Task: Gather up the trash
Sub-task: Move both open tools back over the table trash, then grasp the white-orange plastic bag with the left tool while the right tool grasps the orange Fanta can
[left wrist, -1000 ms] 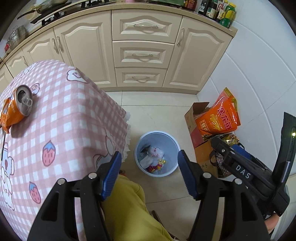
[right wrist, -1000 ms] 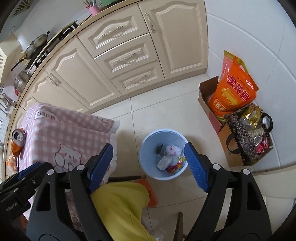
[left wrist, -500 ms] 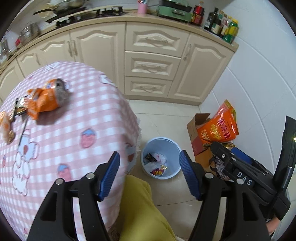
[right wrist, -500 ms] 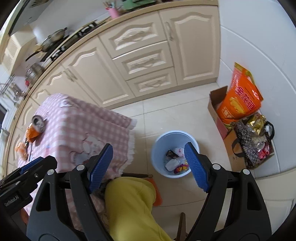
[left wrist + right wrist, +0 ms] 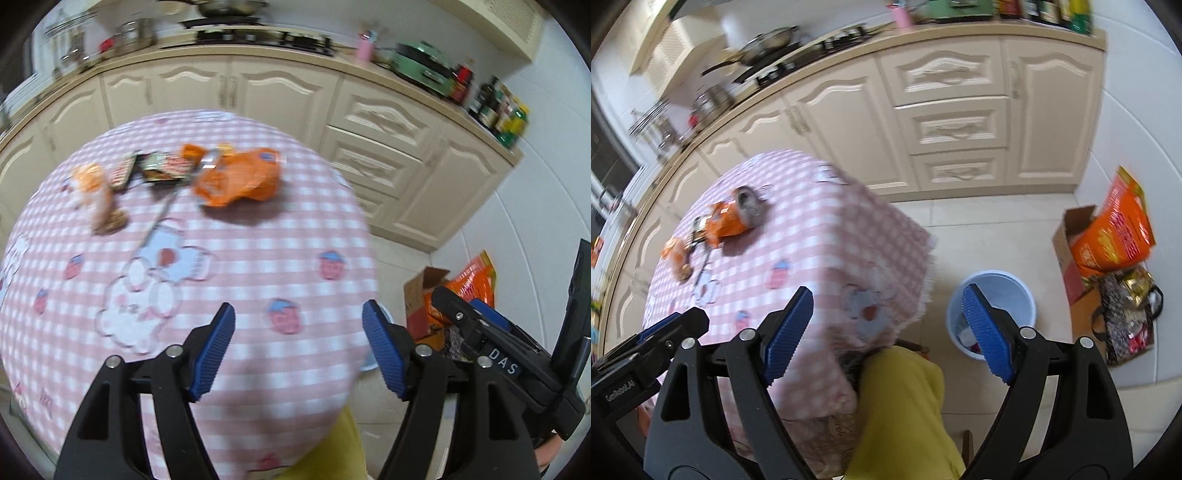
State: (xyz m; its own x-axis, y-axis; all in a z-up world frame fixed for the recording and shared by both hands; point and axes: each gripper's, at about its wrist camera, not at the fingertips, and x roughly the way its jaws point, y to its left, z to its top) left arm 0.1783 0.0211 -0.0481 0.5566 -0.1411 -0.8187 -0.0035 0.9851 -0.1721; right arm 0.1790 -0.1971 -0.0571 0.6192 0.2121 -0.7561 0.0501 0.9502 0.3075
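Both pairs of jaws are opening with nothing between them: the left gripper (image 5: 298, 341) and the right gripper (image 5: 886, 325) are hanging over the checked tablecloth (image 5: 236, 266). "DAS" and "GenRobot.AI" are showing on the tools. Judging so, a reach is beginning toward the orange wrapper (image 5: 240, 177) and can (image 5: 750, 201) farther on; the bin (image 5: 991, 306) is waiting on the floor.

Orange can (image 5: 236, 177) on checked tablecloth (image 5: 229, 258)
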